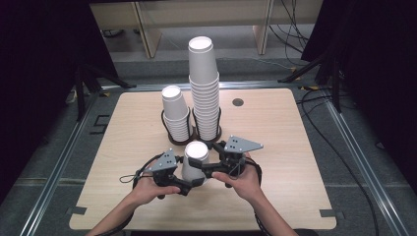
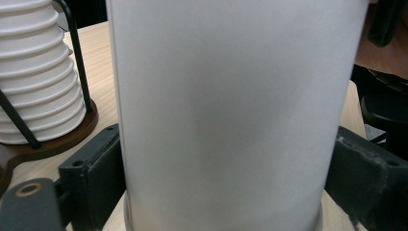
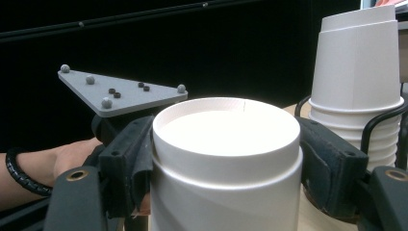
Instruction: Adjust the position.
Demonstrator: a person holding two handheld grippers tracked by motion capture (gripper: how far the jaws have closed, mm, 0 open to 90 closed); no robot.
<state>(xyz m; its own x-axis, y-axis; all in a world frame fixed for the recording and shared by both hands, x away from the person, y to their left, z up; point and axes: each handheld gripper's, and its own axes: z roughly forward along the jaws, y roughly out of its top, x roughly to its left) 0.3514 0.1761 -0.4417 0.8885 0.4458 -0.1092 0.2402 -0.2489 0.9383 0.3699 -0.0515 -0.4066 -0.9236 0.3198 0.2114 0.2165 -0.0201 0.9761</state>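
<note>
Both hands reached in from the near edge of the table (image 1: 295,162), forearms angled inward so the two grippers met around one upside-down paper cup (image 1: 195,160) standing near the front middle of the tabletop, just in front of the two cup stacks. The left gripper (image 1: 189,186) lay low and level, its jaws on either side of the cup's lower wall and touching it, so it gripped the cup near the rim end. The right gripper (image 1: 201,166) sat higher, its pads pressed against the cup's upper part just below the closed top. Behind the cup, a short stack (image 1: 176,114) and a tall stack (image 1: 204,88) stood in wire holders, side by side.
</note>
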